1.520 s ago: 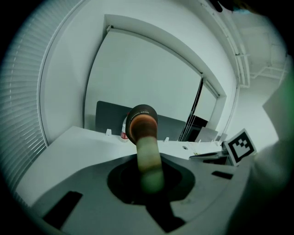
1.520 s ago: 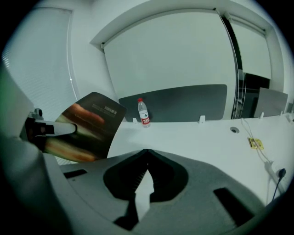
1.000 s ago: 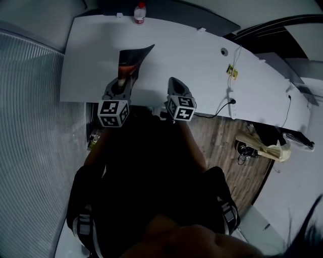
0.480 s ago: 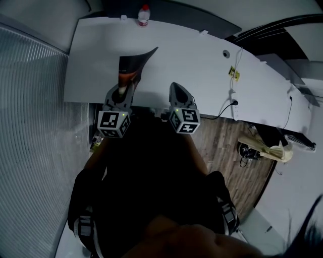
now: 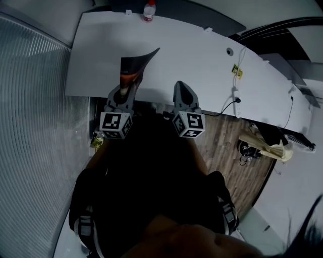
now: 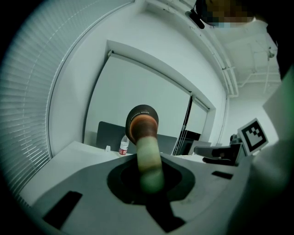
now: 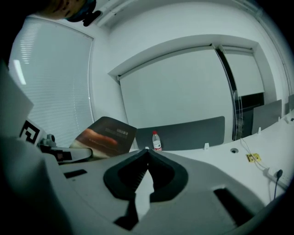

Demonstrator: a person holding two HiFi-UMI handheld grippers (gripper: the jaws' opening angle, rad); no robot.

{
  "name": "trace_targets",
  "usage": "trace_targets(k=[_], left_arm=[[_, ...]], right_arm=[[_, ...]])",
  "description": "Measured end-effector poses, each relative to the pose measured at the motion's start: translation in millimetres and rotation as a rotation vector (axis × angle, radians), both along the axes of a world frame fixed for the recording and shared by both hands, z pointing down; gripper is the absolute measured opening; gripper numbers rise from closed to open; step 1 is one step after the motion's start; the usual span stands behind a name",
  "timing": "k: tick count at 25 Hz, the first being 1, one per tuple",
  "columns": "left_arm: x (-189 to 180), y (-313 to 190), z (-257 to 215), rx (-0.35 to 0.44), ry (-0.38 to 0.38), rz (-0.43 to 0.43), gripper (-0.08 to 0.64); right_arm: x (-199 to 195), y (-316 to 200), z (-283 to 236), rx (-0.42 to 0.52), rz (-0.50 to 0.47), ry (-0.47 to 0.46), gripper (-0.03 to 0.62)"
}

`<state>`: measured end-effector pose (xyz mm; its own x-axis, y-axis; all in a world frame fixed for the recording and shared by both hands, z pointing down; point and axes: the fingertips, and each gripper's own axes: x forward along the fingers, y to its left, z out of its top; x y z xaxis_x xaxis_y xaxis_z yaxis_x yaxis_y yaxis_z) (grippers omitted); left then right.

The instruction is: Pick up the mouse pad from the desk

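Observation:
The mouse pad (image 5: pixel 135 65) is a dark flexible sheet with an orange-brown print. It hangs tilted above the white desk (image 5: pixel 202 60), its far corner curling up. My left gripper (image 5: pixel 122 90) is shut on its near edge. The left gripper view shows the pad (image 6: pixel 143 137) edge-on, rising from between the jaws of the left gripper (image 6: pixel 149 170). My right gripper (image 5: pixel 181 86) hovers beside it over the desk's near edge, shut with nothing in it. In the right gripper view the closed tips of the right gripper (image 7: pixel 147 151) meet, and the pad (image 7: pixel 104 137) shows off to the left.
A plastic water bottle (image 5: pixel 149 11) stands at the desk's far edge before a grey divider panel (image 7: pixel 183 131). A cable and power strip (image 5: pixel 234 103), a yellow tag (image 5: pixel 236 71) and a grommet hole (image 5: pixel 230 51) lie on the right part. Blinds cover the left wall.
Both grippers have drawn back toward the person and risen. The left one carries the mouse pad with it, still gripped. Neither pair of jaws has changed.

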<state>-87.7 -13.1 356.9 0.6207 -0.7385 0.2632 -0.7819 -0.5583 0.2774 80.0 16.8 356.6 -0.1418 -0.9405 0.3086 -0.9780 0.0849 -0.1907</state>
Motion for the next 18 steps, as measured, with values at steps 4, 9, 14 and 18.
trace_targets(k=[4, 9, 14, 18], left_arm=[[-2.5, 3.8, -4.9, 0.002, -0.001, 0.002, 0.025], [-2.8, 10.4, -8.9, 0.014, 0.007, 0.009, 0.025], [-3.2, 12.4, -12.9, 0.02, 0.008, 0.012, 0.025], [-1.4, 15.0, -11.1, 0.02, 0.009, 0.013, 0.025]], right_arm=[[-1.2, 5.6, -4.5, 0.008, 0.003, 0.006, 0.002], [-1.1, 14.6, -7.2, 0.013, 0.013, 0.004, 0.002], [3.9, 19.3, -11.4, 0.018, 0.027, -0.004, 0.0], [9.4, 23.2, -14.4, 0.035, 0.039, -0.005, 0.0]])
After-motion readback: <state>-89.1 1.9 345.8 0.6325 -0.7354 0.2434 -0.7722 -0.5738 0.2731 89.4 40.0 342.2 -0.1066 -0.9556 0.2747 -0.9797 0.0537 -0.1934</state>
